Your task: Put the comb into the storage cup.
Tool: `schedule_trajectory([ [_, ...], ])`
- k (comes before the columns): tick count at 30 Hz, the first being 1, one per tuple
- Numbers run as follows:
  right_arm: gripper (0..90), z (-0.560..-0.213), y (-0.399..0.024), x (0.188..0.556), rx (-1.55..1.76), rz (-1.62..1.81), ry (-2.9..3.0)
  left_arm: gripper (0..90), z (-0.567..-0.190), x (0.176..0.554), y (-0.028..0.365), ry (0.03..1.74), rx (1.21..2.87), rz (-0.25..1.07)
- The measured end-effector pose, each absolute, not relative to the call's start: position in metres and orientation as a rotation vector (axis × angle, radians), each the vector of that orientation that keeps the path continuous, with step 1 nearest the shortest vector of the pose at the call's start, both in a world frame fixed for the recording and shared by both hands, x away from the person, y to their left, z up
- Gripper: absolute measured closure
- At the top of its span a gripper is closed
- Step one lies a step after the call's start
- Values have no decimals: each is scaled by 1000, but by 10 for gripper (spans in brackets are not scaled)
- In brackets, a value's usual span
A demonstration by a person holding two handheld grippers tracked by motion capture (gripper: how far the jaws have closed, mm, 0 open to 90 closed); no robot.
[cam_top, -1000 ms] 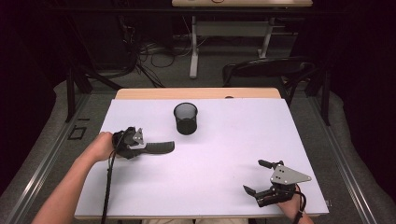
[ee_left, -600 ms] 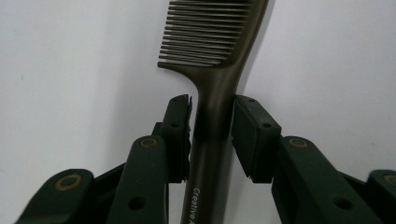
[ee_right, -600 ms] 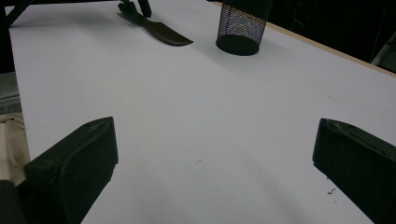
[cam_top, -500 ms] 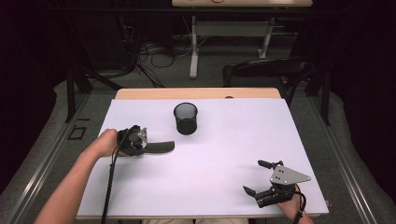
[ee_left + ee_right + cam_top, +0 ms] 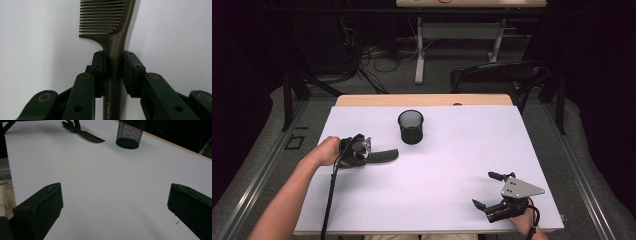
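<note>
A dark brown comb lies flat on the white table top, left of centre, its teeth end pointing right. My left gripper holds it by the handle. In the left gripper view the comb runs up between the two pads, which have just been closing and now press on both sides of the handle. A black mesh cup stands upright just beyond the comb's tip. My right gripper rests near the front right edge, open, with bare table between its jaws.
The right gripper view looks across the table to the mesh cup and the comb with the left gripper on it. A strip of wooden table edge runs along the back. A dark chair stands behind it.
The left gripper's jaws have drawn in around the comb's handle, and the hand has shifted slightly. The comb, the cup and the right gripper lie where they were.
</note>
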State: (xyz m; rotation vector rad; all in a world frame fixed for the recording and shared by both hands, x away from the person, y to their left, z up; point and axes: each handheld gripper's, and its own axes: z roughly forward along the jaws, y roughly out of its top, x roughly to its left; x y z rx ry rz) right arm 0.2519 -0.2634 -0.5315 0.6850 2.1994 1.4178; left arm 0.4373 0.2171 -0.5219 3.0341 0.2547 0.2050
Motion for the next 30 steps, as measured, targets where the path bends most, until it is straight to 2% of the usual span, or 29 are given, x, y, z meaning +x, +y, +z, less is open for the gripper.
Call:
schedule_trajectory([
  [12,0,-532,-263,252,686,1415,2197,726,-503,422,224,295,2860,254],
  [30,0,-531,-263,252,691,1410,2199,726,-493,404,228,387,2631,233],
])
